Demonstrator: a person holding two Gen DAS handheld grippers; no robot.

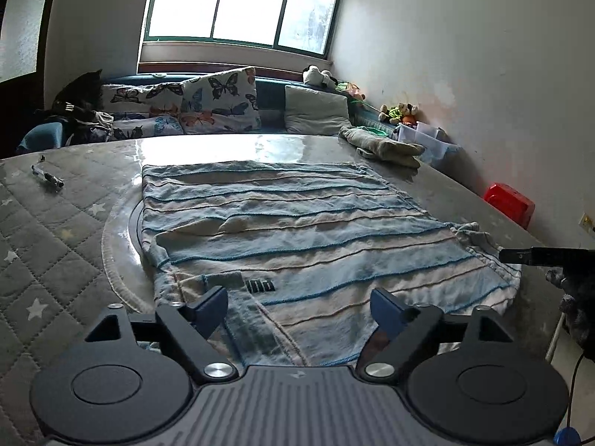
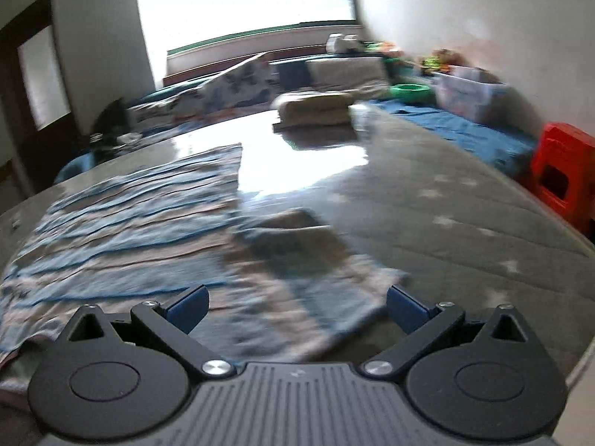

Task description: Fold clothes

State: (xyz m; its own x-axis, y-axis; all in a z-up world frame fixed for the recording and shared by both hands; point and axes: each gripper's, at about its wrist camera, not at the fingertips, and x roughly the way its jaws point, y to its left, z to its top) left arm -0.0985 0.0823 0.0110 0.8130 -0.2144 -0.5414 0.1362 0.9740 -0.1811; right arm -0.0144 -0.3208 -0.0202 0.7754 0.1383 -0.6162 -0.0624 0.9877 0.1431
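Blue-and-white striped knit garment (image 1: 297, 230) lies spread flat on grey star-quilted surface (image 1: 55, 245), over glossy round panel. Left claw (image 1: 299, 306) jaws wide apart, hovering above garment's near hem, nothing gripped. Right claw (image 2: 297, 308) likewise spread, empty, over garment's right edge; view blurred. Folded olive-grey cloth (image 1: 383, 145) sits at far right of surface. Red plastic stool (image 2: 561, 174) beside.

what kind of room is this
Probably a living or spare room in a home: butterfly cushions on a window seat, soft toys along the wall, and a striped garment spread on a quilt-covered table.
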